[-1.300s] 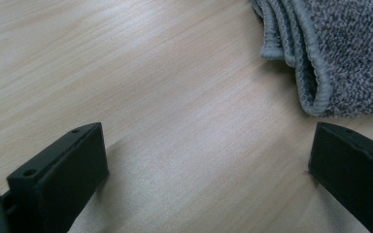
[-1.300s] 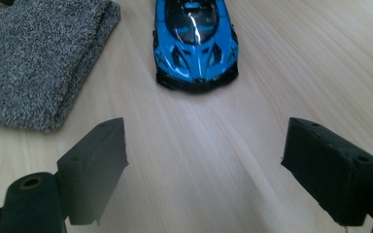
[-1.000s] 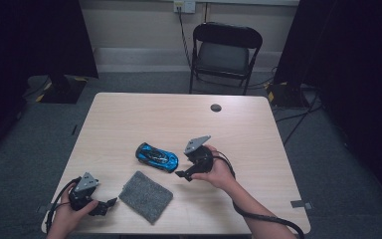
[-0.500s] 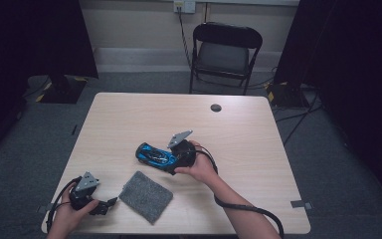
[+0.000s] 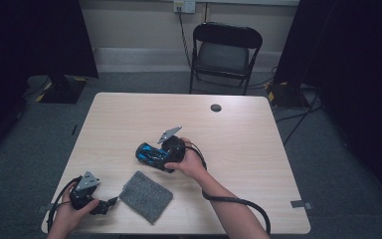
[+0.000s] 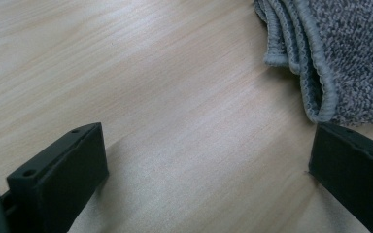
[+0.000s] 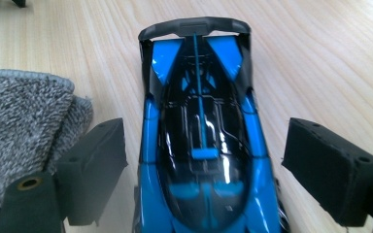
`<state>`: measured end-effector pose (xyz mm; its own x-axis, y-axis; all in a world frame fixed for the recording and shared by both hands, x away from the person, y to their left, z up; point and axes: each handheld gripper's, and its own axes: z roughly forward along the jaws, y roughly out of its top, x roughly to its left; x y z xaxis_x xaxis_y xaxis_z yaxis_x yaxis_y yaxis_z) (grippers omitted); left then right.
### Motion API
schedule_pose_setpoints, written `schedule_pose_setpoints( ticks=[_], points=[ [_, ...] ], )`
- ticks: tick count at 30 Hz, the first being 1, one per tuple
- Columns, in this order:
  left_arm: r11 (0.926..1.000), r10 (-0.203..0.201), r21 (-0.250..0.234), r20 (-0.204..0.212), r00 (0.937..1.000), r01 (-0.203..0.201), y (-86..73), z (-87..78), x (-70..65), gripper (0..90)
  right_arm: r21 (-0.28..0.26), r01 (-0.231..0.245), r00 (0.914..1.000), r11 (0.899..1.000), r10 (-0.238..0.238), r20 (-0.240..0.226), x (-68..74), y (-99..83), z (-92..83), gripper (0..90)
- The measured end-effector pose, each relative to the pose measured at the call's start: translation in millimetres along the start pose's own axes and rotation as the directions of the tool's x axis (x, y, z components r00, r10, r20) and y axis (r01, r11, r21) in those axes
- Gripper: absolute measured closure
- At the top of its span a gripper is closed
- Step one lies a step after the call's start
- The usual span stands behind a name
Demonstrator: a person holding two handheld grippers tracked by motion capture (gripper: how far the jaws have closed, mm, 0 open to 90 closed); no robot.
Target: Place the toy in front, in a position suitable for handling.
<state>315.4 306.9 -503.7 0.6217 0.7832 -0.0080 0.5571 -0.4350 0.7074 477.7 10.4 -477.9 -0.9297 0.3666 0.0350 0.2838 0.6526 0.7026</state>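
At the lower left of the high view, the left gripper [image 5: 110, 204] rests low on the table [image 5: 248, 134], its jaws spread wide with only bare wood between them in its own view, the tips just short of the folded grey cloth [image 5: 145, 196], whose stitched edge sits at the upper right of that view [image 6: 315, 63]. Right of the cloth, near the middle of the high view, lies the blue and black toy car [image 5: 150, 155], with the right gripper [image 5: 160, 160] over it. In the right gripper view the jaws stand apart on either side of the car's body [image 7: 201, 150], not yet touching its flanks. The car looks light and rigid, a glossy plastic shell that may well slip under the pads, and it will likely roll on its wheels if nudged; the thin rear wing at the top centre of that view seems the fragile part. The straight sides at mid-body, where the jaws already line up, look the best hold. Its long axis runs up the right gripper view, wing end away from the gripper; in the high view it lies slanted, upper left to lower right.
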Motion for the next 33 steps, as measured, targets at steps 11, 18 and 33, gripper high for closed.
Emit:
schedule_pose_setpoints(
  ticks=[11,18,33],
  points=[
    [1.0000,0.000,0.000,0.000,1.0000,0.000,0.1,0.0,0.0,0.0,0.034,0.030,0.9995,0.999,-0.031,0.011,5.7,3.5,16.5,15.0],
    [1.0000,0.000,0.000,-0.001,1.0000,0.000,0.1,0.1,0.0,0.0,0.039,0.021,0.9998,0.999,-0.022,0.003,2.2,1.2,20.1,18.5],
    [1.0000,-0.002,-0.003,0.000,1.0000,0.002,0.1,0.5,-0.1,0.0,0.034,0.022,0.9984,0.999,-0.024,0.052,7.4,-4.9,18.3,25.6]
  ],
)
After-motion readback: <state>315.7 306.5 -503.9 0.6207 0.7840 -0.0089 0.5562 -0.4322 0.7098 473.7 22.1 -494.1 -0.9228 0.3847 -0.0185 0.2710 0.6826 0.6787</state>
